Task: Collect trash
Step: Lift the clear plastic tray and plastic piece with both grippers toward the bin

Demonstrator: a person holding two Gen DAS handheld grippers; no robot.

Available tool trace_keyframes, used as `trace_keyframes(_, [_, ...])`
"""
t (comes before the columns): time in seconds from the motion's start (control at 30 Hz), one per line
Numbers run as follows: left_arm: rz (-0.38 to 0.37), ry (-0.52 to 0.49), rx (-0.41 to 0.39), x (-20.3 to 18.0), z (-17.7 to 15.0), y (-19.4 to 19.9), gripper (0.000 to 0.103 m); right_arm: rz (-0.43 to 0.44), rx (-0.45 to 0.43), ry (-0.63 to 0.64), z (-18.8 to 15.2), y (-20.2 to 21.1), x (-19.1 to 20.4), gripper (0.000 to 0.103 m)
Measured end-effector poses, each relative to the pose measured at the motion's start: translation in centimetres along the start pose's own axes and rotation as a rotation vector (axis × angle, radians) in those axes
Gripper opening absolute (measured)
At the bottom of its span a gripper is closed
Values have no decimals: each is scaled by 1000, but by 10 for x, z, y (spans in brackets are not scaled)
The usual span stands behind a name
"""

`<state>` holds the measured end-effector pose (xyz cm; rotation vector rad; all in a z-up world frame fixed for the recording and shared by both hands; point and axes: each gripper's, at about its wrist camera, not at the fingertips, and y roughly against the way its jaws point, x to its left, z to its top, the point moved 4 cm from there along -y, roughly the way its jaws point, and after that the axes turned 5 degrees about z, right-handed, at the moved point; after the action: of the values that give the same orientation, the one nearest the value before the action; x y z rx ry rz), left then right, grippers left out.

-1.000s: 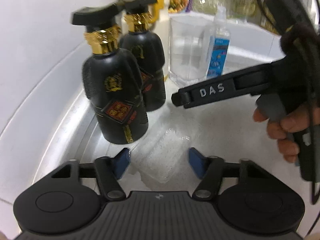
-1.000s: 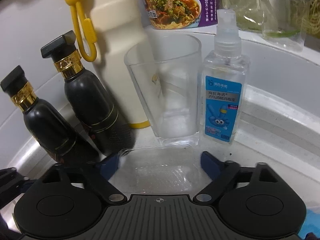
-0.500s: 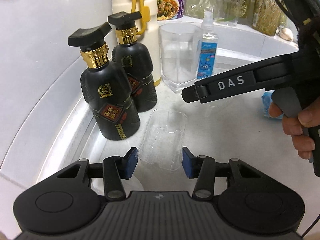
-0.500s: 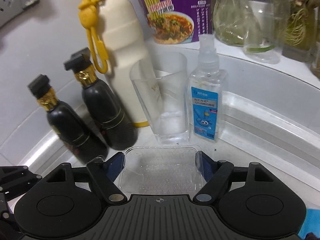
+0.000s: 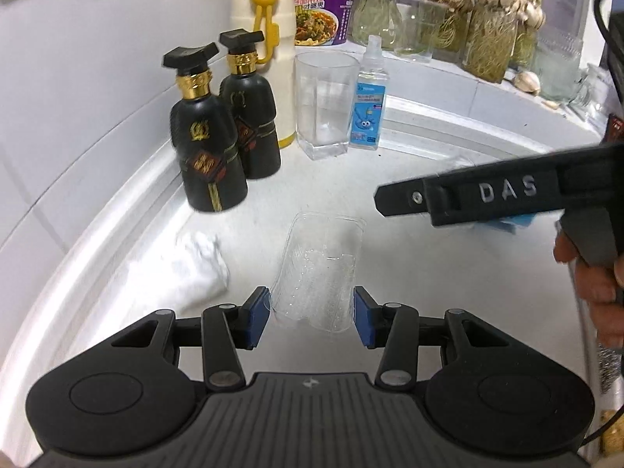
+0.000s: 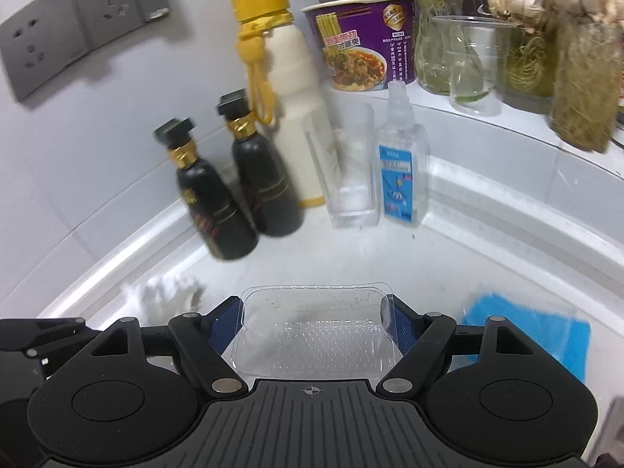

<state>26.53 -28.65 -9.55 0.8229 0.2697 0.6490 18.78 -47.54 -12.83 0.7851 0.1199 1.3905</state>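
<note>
1. While your left hand-held gripper (image 5: pixel 311 320) gripped a clear plastic tray (image 5: pixel 318 269) above the desk (image 5: pixel 409 273), crumpled tissue (image 5: pixel 201 269) lay nearby.
2. Your right hand-held gripper (image 6: pixel 315 321) clamped another clear tray (image 6: pixel 314 335); blue trash (image 6: pixel 534 331) lay beside it.

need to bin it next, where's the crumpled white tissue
In the left wrist view, the crumpled white tissue lies on the white counter, left of the gripper, in front of the black bottles.
</note>
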Motion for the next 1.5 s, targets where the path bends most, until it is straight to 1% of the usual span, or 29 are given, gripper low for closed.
trace_keyframes(0.13, [14, 11, 13, -5, -17, 17, 42, 3, 6, 18, -18, 21, 9, 79])
trace_keyframes(0.27, [25, 2, 8, -10, -37, 39, 42, 20, 10, 14, -33, 41, 20, 79])
trace_keyframes(0.37, [27, 18, 12, -10, -52, 54, 42, 28, 16, 14, -45, 51, 31, 79])
trace_keyframes(0.47, [28, 50, 18, -7, -67, 68, 42, 49, 32, 19, -56, 60, 43, 79])
trace_keyframes(0.67, [57, 121, 32, 7, -94, 91, 41, 79, 67, 47, -81, 74, 69, 79])
trace_keyframes(0.77, [64, 155, 25, 13, -103, 104, 41, 92, 86, 67, -92, 80, 83, 79])
trace_keyframes(0.93, [93, 184, 9, 20, -120, 125, 41, 120, 112, 95, -111, 91, 106, 79])
trace_keyframes(1.27, [137, 280, -12, 40, -149, 159, 41, 155, 143, 137, -133, 103, 134, 79])
trace_keyframes(1.5, [171, 377, -3, 62, -180, 177, 41, 181, 178, 176, -151, 106, 156, 79])
